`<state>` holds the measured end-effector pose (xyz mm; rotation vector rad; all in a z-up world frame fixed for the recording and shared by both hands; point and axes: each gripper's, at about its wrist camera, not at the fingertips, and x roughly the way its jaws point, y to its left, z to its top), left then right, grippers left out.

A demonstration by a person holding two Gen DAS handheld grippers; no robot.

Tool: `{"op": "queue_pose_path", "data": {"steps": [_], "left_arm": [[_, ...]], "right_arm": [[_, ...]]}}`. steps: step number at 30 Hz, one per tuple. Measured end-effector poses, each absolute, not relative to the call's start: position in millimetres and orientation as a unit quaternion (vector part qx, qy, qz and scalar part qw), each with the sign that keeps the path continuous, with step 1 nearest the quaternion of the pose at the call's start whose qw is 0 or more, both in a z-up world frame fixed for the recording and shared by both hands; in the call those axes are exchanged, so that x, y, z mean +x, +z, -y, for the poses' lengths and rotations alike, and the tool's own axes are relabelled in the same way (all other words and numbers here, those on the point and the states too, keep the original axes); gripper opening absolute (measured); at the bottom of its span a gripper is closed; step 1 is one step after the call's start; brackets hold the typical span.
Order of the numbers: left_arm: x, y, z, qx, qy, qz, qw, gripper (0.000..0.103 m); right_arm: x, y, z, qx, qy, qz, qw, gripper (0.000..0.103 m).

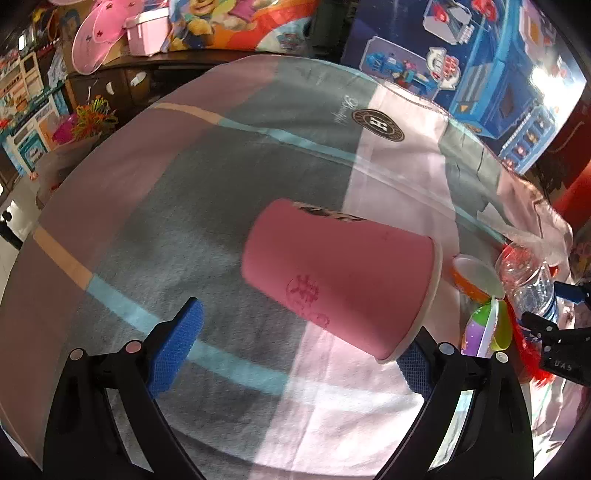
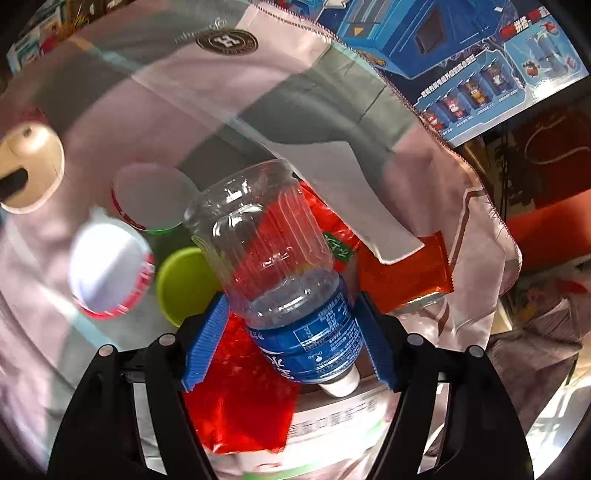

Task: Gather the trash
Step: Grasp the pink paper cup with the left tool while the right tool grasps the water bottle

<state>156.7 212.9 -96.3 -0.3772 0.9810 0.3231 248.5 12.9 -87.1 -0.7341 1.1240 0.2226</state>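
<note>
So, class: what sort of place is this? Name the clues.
Probably a toy shop or a child's playroom: boxed toy sets stand behind a round table under a patchwork cloth, with a cartoon-dog print and pink toy tubs nearby.

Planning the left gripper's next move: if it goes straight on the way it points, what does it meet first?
Probably the pink paper cup, lying on its side between the open left gripper fingers; depth is unclear.

Left of the pink paper cup (image 1: 343,273) the cloth-covered bench (image 1: 166,206) lies bare and wide, giving free passage up to its far edge. To the right the way is crowded: small bowls (image 1: 476,277), a clear plastic bottle (image 2: 280,266), red wrappers (image 2: 240,398) and a white paper sheet (image 2: 343,184) lie close together. Blue toy boxes (image 1: 491,85) wall off the far right side
</note>
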Motion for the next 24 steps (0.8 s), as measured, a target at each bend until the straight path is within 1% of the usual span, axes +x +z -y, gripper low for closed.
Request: {"op": "queue_pose_path", "data": {"steps": [3, 6, 7, 8, 9, 10, 11, 12, 13, 15, 21, 22, 24], "left_arm": [[150.3, -93.3, -217.4, -0.176, 0.165, -0.459, 0.855, 0.095], [145.4, -91.8, -223.6, -0.179, 0.167, -0.453, 0.857, 0.095], [143.6, -91.6, -224.9, -0.178, 0.167, -0.451, 0.859, 0.092], [142.5, -91.6, -225.2, -0.177, 0.165, -0.450, 0.859, 0.073], [142.3, -92.8, -225.3, -0.176, 0.156, -0.456, 0.858, 0.061], [142.9, -95.0, -225.7, -0.179, 0.145, -0.464, 0.855, 0.042], [142.5, -97.6, -226.4, -0.183, 0.135, -0.469, 0.853, 0.021], [141.3, -99.6, -225.8, -0.184, 0.131, -0.472, 0.852, 0.013], [139.7, -100.9, -226.1, -0.184, 0.128, -0.474, 0.851, 0.010], [135.4, -99.4, -224.7, -0.180, 0.122, -0.471, 0.855, 0.008], [125.1, -81.3, -215.6, -0.167, 0.113, -0.454, 0.868, 0.008], [122.8, -77.9, -213.9, -0.167, 0.110, -0.450, 0.870, 0.008], [119.0, -70.9, -208.3, -0.163, 0.103, -0.443, 0.876, 0.008]], "right_arm": [[240.4, -80.6, -28.5, -0.321, 0.112, -0.531, 0.776, 0.062], [233.1, -75.1, -41.9, -0.306, 0.127, -0.543, 0.772, 0.062], [230.3, -74.6, -45.3, -0.306, 0.129, -0.545, 0.770, 0.062], [227.6, -74.4, -48.5, -0.307, 0.131, -0.546, 0.768, 0.062], [224.4, -74.0, -51.8, -0.309, 0.133, -0.546, 0.767, 0.062], [222.4, -74.0, -53.7, -0.309, 0.133, -0.547, 0.767, 0.062], [221.2, -74.1, -54.5, -0.306, 0.132, -0.548, 0.767, 0.062], [220.4, -73.8, -54.3, -0.304, 0.130, -0.548, 0.768, 0.062], [219.3, -72.7, -54.0, -0.299, 0.129, -0.548, 0.770, 0.062], [217.5, -68.4, -51.1, -0.283, 0.129, -0.548, 0.776, 0.062], [203.5, -48.2, -36.5, -0.257, 0.128, -0.534, 0.795, 0.061], [201.6, -44.9, -33.9, -0.251, 0.128, -0.531, 0.799, 0.058], [196.4, -35.6, -22.5, -0.229, 0.127, -0.529, 0.807, 0.050]]}}
